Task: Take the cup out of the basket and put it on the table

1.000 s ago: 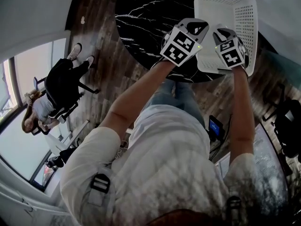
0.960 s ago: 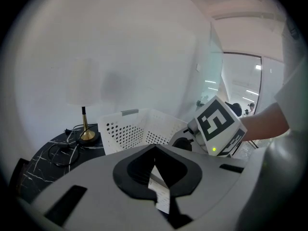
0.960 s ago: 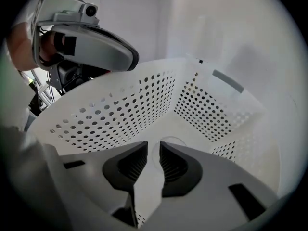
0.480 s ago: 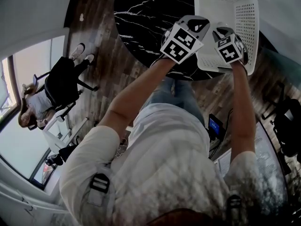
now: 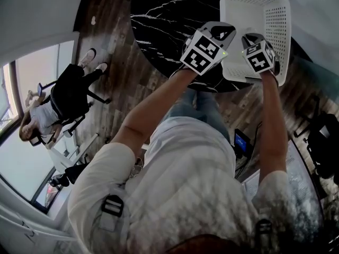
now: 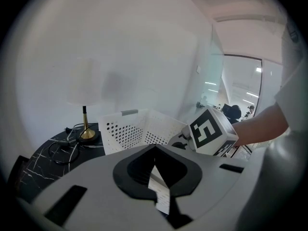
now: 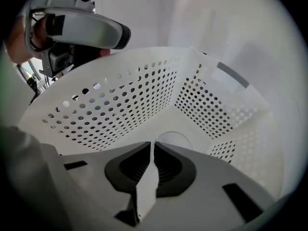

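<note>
The right claw [image 7: 153, 147] is pressed shut and holds nothing. It points down into the white basket [image 7: 120, 105]. The cup [image 7: 173, 137] is a pale round shape on the basket floor, just past the claw's tips, and is hard to see. The left claw [image 6: 155, 151] is pressed shut too and is empty. It hangs over the black table [image 5: 169, 15], just beside the basket. Since half a second ago, hardly anything has moved: both claws hang in almost the same spots. Both arms reach out in front of the person, side by side, the right one over the basket's near edge.
</note>
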The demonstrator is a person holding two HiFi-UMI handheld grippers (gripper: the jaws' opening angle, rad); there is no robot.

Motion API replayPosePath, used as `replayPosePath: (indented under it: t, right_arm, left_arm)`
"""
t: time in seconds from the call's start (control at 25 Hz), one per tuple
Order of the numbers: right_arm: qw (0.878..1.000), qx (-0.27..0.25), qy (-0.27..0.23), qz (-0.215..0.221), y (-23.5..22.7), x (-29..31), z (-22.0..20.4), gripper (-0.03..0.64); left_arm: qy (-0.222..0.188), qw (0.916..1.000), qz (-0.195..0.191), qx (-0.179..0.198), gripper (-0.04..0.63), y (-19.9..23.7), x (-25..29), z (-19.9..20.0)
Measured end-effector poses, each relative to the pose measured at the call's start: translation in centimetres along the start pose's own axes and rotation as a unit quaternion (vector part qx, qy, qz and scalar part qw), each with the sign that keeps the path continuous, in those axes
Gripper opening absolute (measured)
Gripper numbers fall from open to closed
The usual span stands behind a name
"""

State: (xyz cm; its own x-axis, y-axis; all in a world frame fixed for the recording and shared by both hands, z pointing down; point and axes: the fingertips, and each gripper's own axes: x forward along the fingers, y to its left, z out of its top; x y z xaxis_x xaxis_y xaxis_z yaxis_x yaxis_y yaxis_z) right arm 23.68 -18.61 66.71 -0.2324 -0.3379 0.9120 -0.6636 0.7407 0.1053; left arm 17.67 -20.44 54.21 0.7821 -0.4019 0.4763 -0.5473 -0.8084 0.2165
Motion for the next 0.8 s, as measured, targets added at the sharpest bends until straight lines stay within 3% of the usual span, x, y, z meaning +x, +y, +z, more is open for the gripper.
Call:
replayPosePath:
  t: [0.8]
  right_arm:
    - [0.999, -0.025, -0.019, -0.023, -0.3, -4.8, 1.6, 0.029]
  left_arm:
    - [-0.018, 0.9998, -0.001, 0.009, 0.006, -1.7, -1.6, 2.2]
